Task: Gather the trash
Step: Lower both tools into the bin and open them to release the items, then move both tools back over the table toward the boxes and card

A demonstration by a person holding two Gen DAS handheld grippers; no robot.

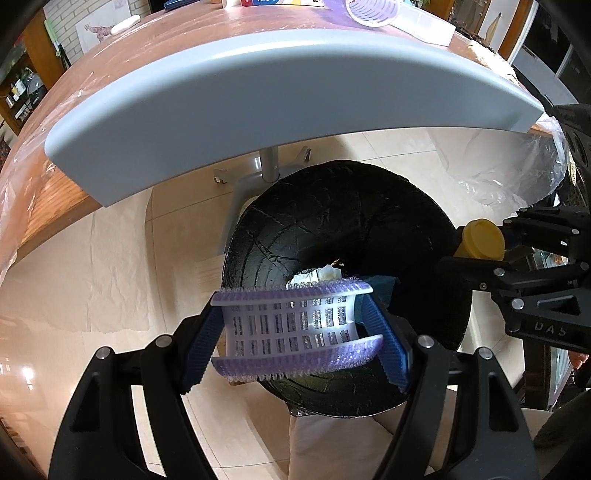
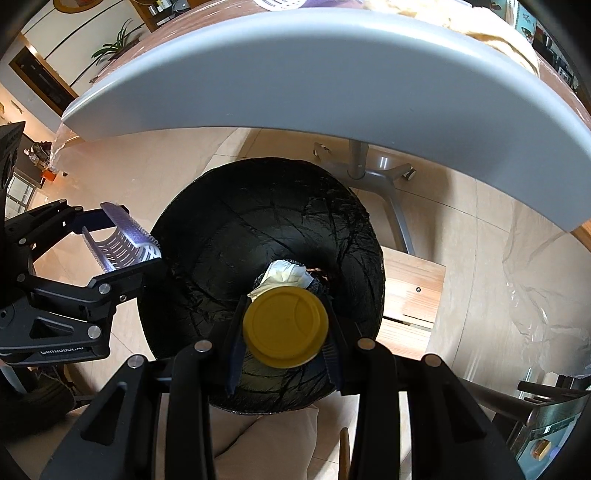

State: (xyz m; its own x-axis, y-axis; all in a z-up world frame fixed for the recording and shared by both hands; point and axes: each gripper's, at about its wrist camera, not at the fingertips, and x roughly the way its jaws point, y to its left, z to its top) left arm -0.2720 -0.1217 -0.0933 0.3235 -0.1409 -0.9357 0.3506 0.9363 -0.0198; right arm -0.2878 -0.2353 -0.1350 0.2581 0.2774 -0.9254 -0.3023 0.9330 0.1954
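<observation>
My left gripper (image 1: pixel 295 332) is shut on a purple-and-white hair roller (image 1: pixel 295 325) and holds it over the near rim of a black-lined trash bin (image 1: pixel 332 206). My right gripper (image 2: pixel 282 328) is shut on a yellow round lid (image 2: pixel 285 326) and holds it above the same bin (image 2: pixel 240 236). White crumpled paper (image 2: pixel 286 273) lies at the bin's bottom. The right gripper with the lid (image 1: pixel 480 240) shows in the left wrist view at the right. The left gripper with the roller (image 2: pixel 122 240) shows in the right wrist view at the left.
A grey-white table edge (image 1: pixel 258 85) curves above the bin, with its grey wheeled base (image 1: pixel 266 173) on the tiled floor. A wooden table under plastic film (image 1: pixel 184 40) holds another roller (image 1: pixel 373 13) and a clear box (image 1: pixel 424 26). A wooden stool (image 2: pixel 413 291) stands beside the bin.
</observation>
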